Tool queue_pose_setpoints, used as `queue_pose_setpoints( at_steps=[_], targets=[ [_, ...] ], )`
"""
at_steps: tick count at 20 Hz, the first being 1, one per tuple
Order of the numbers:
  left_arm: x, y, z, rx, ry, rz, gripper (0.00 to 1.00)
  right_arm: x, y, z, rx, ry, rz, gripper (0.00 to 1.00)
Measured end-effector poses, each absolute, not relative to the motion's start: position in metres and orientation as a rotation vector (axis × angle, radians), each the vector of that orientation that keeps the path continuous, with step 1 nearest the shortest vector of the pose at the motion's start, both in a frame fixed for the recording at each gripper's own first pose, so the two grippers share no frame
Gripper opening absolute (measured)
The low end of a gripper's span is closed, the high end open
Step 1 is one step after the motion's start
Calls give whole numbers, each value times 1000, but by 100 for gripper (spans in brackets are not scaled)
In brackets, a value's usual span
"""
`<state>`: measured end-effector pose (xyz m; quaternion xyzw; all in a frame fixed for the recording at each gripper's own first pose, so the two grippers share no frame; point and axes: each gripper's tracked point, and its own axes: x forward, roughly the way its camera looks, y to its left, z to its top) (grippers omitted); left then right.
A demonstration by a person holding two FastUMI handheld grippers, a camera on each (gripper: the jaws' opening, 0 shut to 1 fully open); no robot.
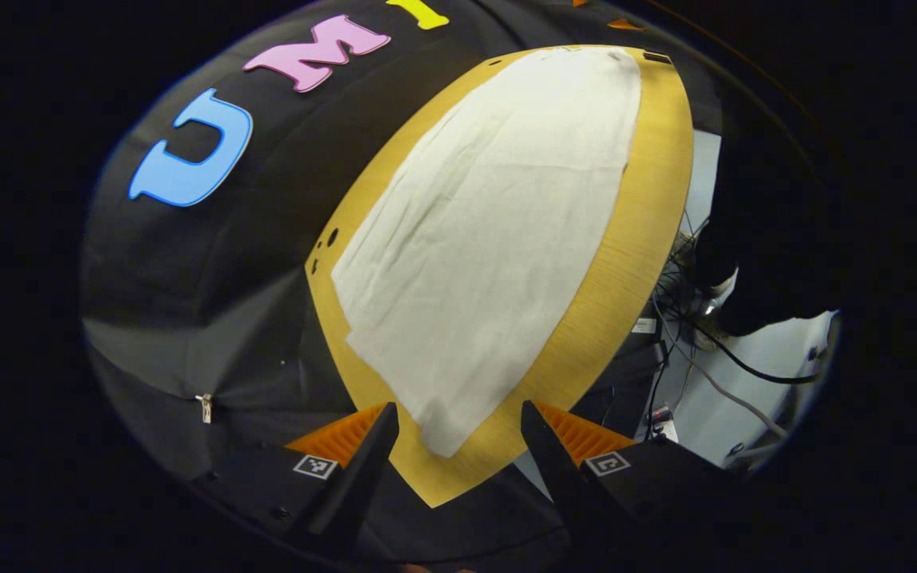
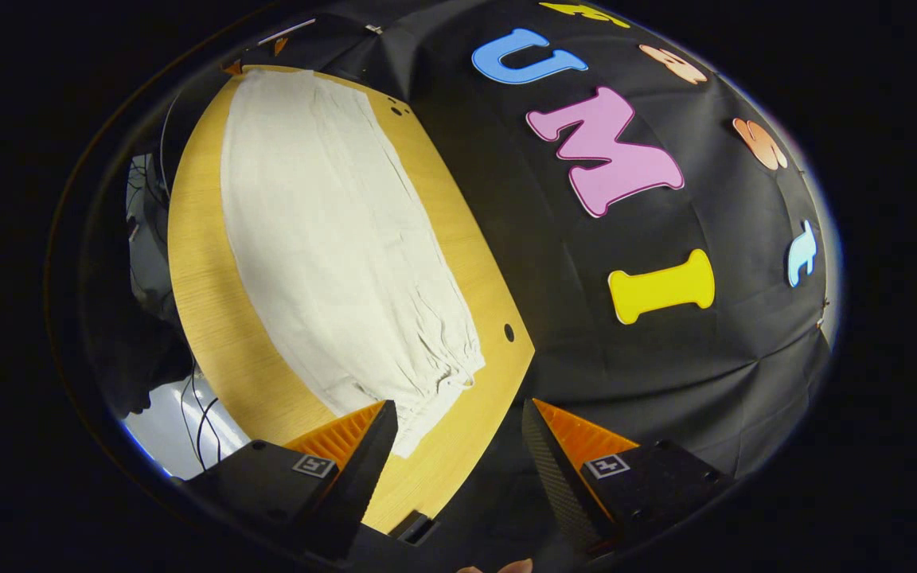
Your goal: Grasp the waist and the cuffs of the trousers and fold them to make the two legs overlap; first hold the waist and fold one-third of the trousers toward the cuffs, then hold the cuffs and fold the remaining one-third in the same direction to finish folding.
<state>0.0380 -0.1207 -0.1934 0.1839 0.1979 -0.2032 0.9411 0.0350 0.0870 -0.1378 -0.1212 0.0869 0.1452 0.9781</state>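
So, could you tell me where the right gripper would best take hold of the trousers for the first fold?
Probably at the gathered waist of the trousers, the end nearest the open right gripper. They lie flat on the table, so come down from above at the waist's corner, where the bunched cloth gives the fingers something to pinch.

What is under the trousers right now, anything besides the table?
The trousers lie flat on the wooden table, whose bare surface shows along their edges. Whatever sits directly beneath the fabric is covered and cannot be seen; no bulge suggests anything there.
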Motion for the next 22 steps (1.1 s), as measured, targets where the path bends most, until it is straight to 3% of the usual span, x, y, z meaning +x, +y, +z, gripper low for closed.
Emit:
queue_pose_setpoints(
  at_steps=[8,14,20,21,22],
  targets=[
    [69,-121,-207,487,448,-479,96,46,99,-182,-320,207,378,97],
    [105,-112,-207,581,469,-477,89,49,107,-209,-358,231,428,97],
    [135,-117,-208,613,523,-520,63,64,116,-232,-461,224,529,97],
    [137,-119,-209,609,537,-526,37,67,118,-236,-478,224,551,97],
    [139,-119,-209,611,548,-531,34,71,121,-240,-498,222,573,97]
  ],
)
